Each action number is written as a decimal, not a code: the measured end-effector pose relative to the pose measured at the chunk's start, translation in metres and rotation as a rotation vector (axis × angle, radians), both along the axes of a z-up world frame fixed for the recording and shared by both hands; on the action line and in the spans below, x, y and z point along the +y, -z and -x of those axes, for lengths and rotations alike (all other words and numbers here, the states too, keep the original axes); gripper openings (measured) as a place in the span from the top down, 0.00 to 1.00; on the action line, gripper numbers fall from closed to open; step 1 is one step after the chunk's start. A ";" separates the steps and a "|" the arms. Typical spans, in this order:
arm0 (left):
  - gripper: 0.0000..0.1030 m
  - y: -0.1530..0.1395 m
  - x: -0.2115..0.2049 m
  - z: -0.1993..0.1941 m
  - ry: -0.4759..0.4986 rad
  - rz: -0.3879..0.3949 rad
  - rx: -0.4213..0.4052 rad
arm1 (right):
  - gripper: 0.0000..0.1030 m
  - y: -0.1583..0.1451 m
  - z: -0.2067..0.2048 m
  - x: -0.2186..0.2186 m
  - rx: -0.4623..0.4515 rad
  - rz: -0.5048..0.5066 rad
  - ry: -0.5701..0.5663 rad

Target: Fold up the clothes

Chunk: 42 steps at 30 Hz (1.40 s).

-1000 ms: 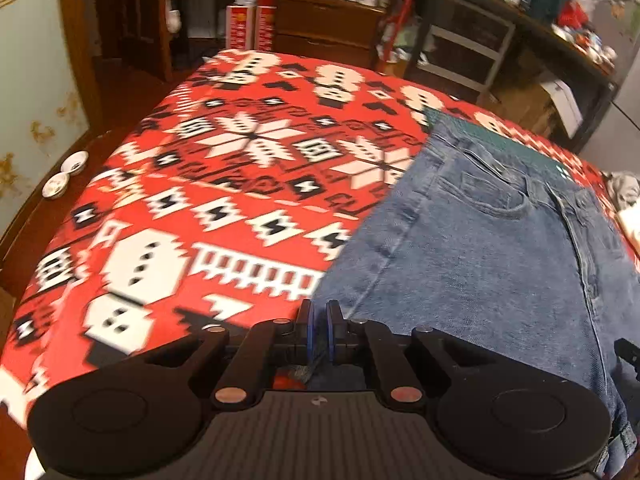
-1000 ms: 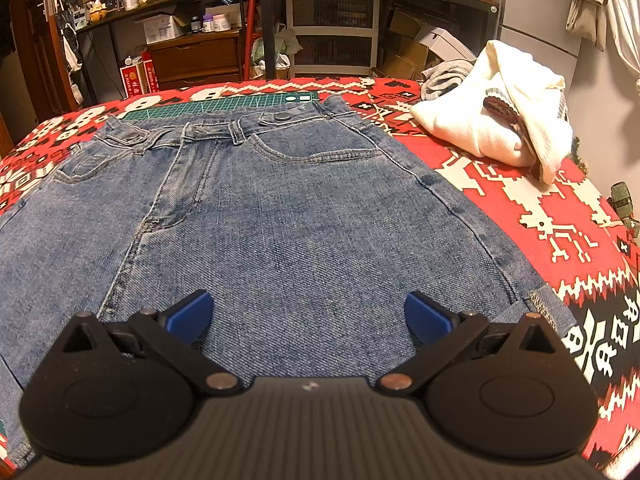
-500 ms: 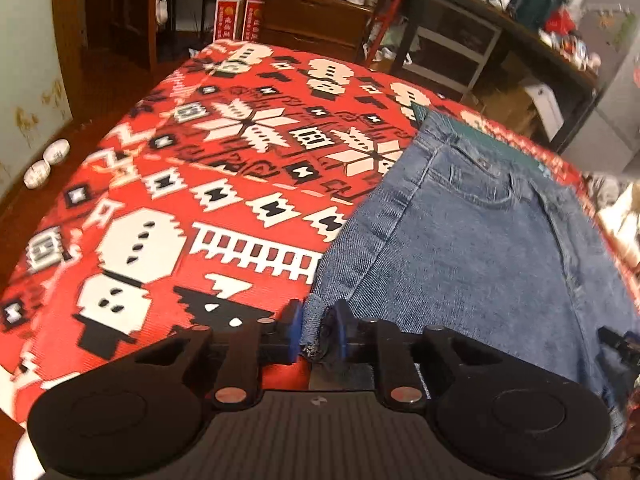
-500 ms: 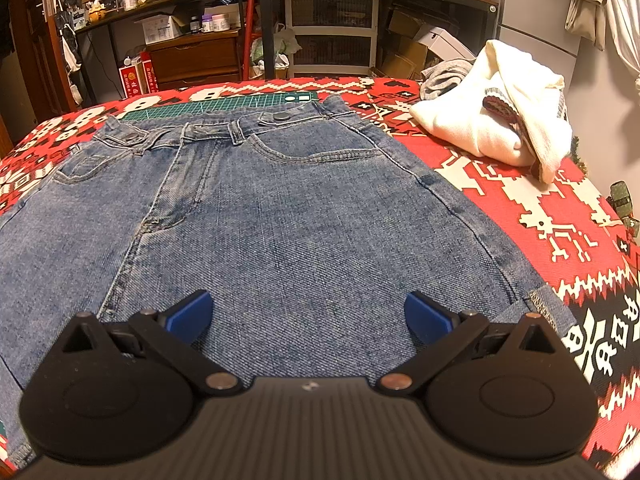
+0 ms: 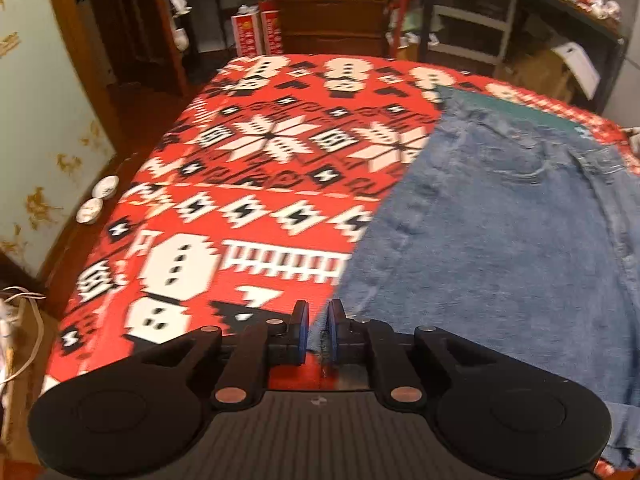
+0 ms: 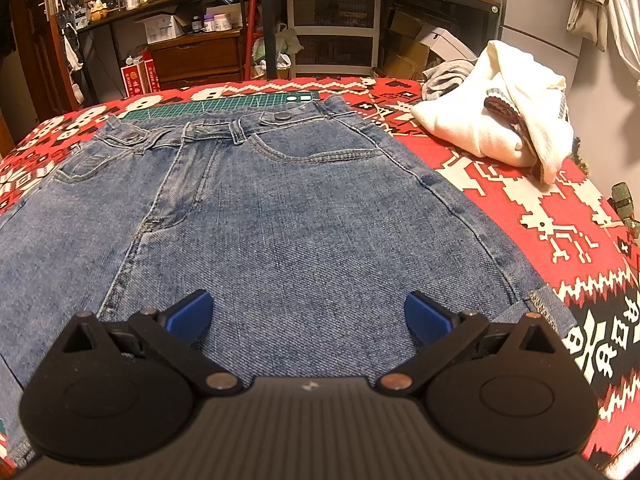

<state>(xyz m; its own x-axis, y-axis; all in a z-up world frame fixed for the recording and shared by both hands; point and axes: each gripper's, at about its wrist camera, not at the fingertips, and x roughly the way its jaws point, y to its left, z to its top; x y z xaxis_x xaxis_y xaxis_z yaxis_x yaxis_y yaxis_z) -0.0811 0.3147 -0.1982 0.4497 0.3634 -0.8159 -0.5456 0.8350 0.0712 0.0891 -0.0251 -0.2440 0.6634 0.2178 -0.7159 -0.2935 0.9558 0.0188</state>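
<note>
The left gripper (image 5: 317, 330) has its jaws pinching the hem corner of the jean shorts (image 5: 500, 240); that thin bite may slip. The right gripper (image 6: 308, 316) hovers over them, jaws spread, on the red patterned tabletop (image 5: 240, 200).

Denim shorts (image 6: 304, 216) hems hidden behind both gripper bodies

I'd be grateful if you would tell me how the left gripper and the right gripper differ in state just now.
The left gripper has its jaws nearly together, pinching the edge of the denim shorts; the right gripper has its jaws spread wide and holds nothing. The left gripper sits at the shorts' side edge, beside the red patterned blanket; the right gripper hovers over the middle of the shorts. Both have blue finger pads.
</note>
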 end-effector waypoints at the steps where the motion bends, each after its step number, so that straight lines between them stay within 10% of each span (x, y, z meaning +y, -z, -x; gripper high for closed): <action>1: 0.90 0.000 0.002 0.002 -0.013 -0.005 0.001 | 0.00 0.000 0.000 0.000 0.000 0.000 0.001; 13: 0.91 -0.020 0.011 -0.013 -0.019 0.119 -0.213 | 0.00 0.001 -0.001 0.001 -0.002 0.000 0.002; 22: 0.91 0.010 0.028 -0.053 -0.084 0.371 -0.263 | 0.00 0.002 -0.001 0.001 -0.006 0.000 0.000; 42: 0.96 0.009 0.026 -0.012 -0.078 0.284 -0.204 | 0.00 0.001 0.000 0.001 -0.005 0.000 0.002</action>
